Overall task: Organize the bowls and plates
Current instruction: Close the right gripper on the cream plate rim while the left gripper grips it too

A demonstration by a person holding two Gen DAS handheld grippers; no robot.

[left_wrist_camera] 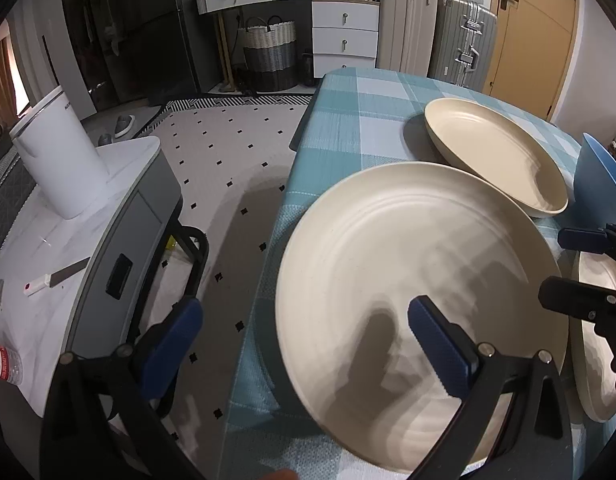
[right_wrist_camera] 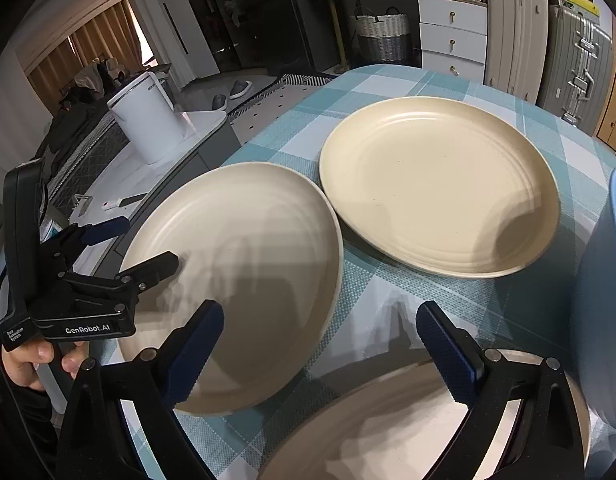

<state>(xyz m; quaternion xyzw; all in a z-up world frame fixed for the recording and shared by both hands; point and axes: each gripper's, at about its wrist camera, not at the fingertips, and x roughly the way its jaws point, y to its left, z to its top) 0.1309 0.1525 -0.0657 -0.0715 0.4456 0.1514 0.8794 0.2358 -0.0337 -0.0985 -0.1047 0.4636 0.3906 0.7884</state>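
Three cream plates sit on the blue-checked tablecloth (right_wrist_camera: 388, 80). The left gripper (left_wrist_camera: 303, 332) hangs spread wide over the near-left plate (right_wrist_camera: 235, 280), one finger above its face and the other out past the table edge, grasping nothing. That plate's rim almost meets the far plate (right_wrist_camera: 440, 188). The right gripper (right_wrist_camera: 320, 344) is likewise spread and empty, hovering above the nearest plate (right_wrist_camera: 388, 420). A blue bowl (right_wrist_camera: 604, 280) stands at the right edge.
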